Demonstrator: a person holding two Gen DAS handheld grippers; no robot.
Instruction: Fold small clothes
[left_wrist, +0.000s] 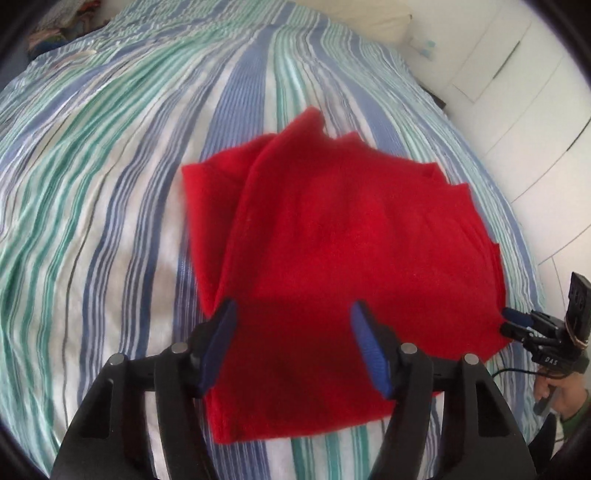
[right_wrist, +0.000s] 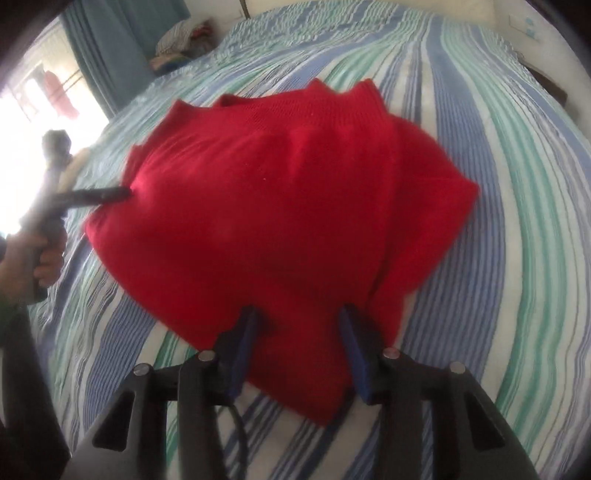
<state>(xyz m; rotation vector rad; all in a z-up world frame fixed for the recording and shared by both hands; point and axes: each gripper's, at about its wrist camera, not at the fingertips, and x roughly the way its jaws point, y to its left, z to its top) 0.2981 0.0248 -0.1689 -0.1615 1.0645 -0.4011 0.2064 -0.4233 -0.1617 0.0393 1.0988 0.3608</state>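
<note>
A red knitted garment (left_wrist: 343, 236) lies folded in layers on the striped bedspread (left_wrist: 110, 166); it also shows in the right wrist view (right_wrist: 280, 206). My left gripper (left_wrist: 293, 310) is open, its blue-padded fingers spread over the garment's near edge, nothing between them. My right gripper (right_wrist: 297, 314) is open too, its fingers spread over the garment's near edge. In the left wrist view the right gripper (left_wrist: 511, 321) sits at the garment's right corner. In the right wrist view the left gripper (right_wrist: 122, 192) touches the garment's left edge.
The bed is covered by a blue, green and white striped spread (right_wrist: 498, 184). A pile of clothes (right_wrist: 184, 44) lies at the far edge near a teal curtain (right_wrist: 118, 44). White cupboard doors (left_wrist: 535, 92) stand to the right of the bed.
</note>
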